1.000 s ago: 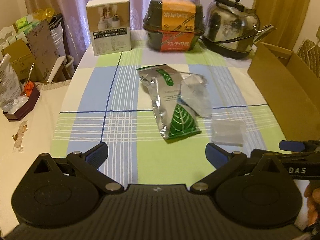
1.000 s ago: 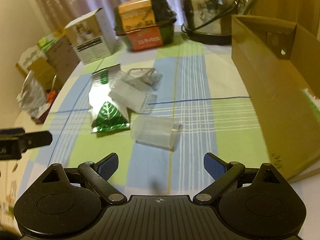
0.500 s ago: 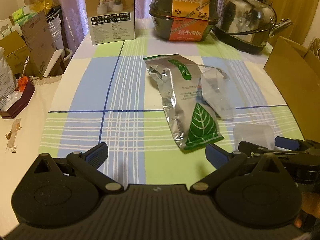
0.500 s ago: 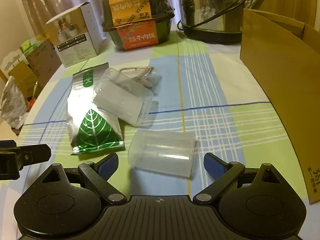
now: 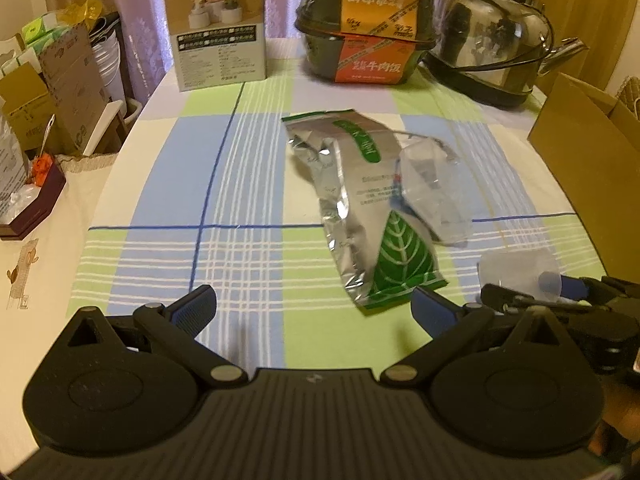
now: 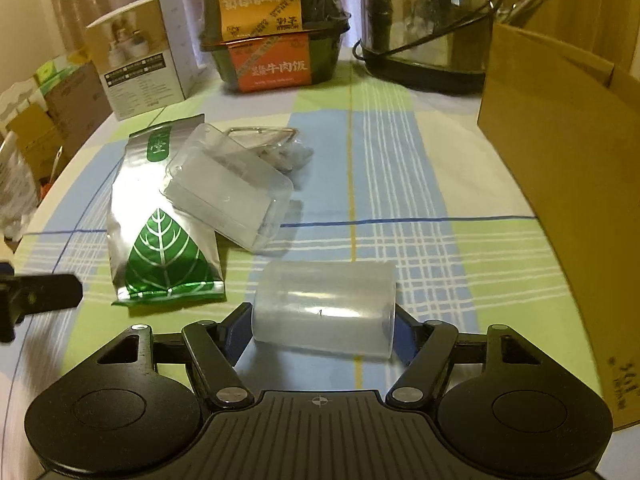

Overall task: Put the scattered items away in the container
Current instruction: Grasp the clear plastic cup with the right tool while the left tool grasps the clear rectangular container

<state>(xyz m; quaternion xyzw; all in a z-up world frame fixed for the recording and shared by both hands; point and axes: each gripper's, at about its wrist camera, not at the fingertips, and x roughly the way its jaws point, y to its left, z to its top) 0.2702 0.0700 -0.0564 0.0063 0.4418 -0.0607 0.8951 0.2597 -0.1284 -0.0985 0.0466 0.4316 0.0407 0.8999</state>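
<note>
Right gripper (image 6: 323, 320) closed in on one translucent plastic cup (image 6: 324, 309) lying on its side on the desk (image 6: 400, 160), one blue pad against each end, jaws narrowed to the cup's length. Cannot tell whether lifted or merely touching the cloth. Just ahead and to the left of that gripper: one clear plastic box (image 6: 230, 194), resting partly on one silver foil pouch (image 6: 160, 220) printed with a green leaf. Beyond the box, one small crumpled clear bag (image 6: 280, 148) with a metal wire edge. To the right of the gripper, one open cardboard box (image 6: 560, 184), its tall brown wall close alongside, standing on the desk edge.

Left gripper (image 5: 314, 304) spread wide, holding nothing, hovering over the checked cloth with bare desk between its pads. Ahead and to its right: the same foil pouch (image 5: 360, 208), the clear box (image 5: 434, 196) leaning on it. Further right, just beside the left gripper's right finger, the cup (image 5: 516, 270) held by the other gripper (image 5: 560, 292).

At the far end, well apart from both grippers, three items in a row: one white product carton (image 5: 218, 26), one dark meal tub with an orange label (image 5: 366, 28), one steel kettle (image 5: 492, 44). Off the left side, a cluster of cartons and bags (image 5: 48, 80), too jumbled to count.
</note>
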